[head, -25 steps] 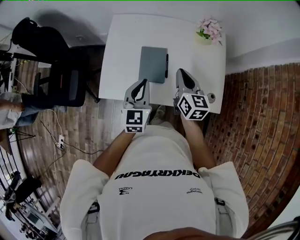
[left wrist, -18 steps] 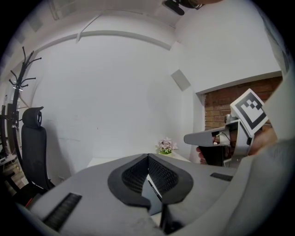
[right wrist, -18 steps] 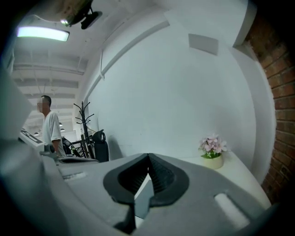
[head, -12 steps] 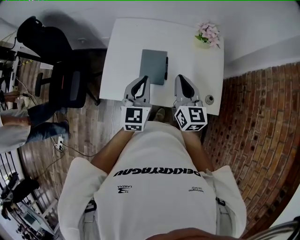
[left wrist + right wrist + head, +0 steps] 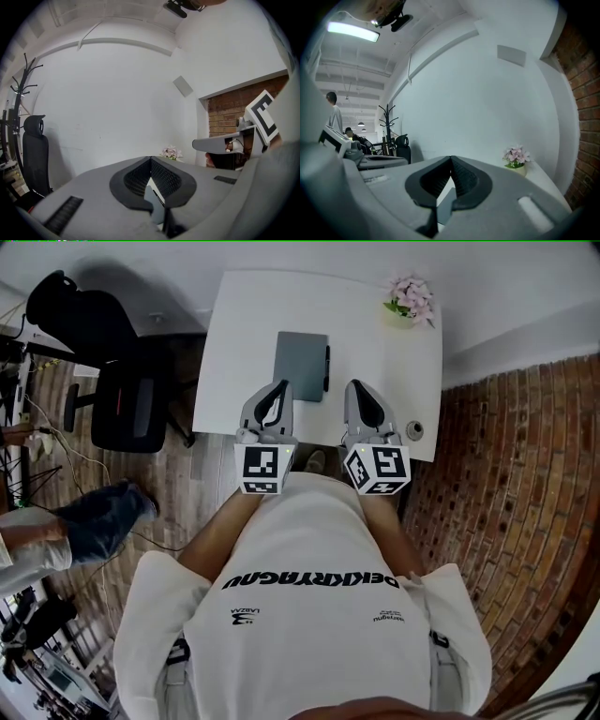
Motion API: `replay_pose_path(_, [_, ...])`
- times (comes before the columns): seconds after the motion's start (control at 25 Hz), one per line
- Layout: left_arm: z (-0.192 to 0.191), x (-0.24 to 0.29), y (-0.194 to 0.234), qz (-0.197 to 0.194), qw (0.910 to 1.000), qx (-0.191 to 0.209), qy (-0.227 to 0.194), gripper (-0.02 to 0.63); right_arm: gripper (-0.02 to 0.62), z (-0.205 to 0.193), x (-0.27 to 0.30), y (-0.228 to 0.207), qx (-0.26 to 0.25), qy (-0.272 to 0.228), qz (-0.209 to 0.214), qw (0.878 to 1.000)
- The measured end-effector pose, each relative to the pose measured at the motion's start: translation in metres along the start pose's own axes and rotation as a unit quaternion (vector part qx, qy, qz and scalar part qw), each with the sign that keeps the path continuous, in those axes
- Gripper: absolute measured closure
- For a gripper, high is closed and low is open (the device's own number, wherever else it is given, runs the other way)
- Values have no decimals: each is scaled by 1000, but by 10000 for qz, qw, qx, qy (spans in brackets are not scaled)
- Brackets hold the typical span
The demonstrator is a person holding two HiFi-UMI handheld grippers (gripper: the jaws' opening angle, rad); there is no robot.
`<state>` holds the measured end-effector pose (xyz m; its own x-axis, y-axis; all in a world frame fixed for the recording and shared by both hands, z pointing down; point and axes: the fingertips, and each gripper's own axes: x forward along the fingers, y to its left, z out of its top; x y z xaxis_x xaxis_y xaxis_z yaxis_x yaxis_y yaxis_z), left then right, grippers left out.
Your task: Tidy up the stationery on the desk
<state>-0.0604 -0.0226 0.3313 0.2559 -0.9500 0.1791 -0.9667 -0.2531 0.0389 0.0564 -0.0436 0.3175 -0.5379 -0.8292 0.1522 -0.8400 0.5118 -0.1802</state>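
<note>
On the white desk [image 5: 244, 324], a grey notebook [image 5: 300, 366] lies flat with a black pen [image 5: 326, 368] along its right edge. My left gripper [image 5: 281, 387] hovers over the desk's near edge just in front of the notebook, its jaws shut and empty. My right gripper [image 5: 357, 385] is level with it, right of the pen, also shut with nothing held. In the left gripper view the notebook [image 5: 157, 206] and pen show through the gap below the closed tips [image 5: 151, 160]. In the right gripper view the tips [image 5: 451, 159] also meet.
A pot of pink flowers [image 5: 410, 298] stands at the desk's far right corner. A small round grey object [image 5: 413, 430] sits at the near right corner. A black office chair [image 5: 103, 343] stands left of the desk, brick surface [image 5: 506, 474] on the right. A person's legs [image 5: 94, 521] are at the left.
Both grippers stayed shut near the desk's front edge; the right one straightened slightly. The person on the floor at left walked further into view.
</note>
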Motion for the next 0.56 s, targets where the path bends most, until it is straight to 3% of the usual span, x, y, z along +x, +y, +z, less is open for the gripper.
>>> replay_pose_path(0.56, [2, -3, 5, 63, 10000, -4, -63, 609, 603, 0, 2, 4, -24, -31, 19, 10000])
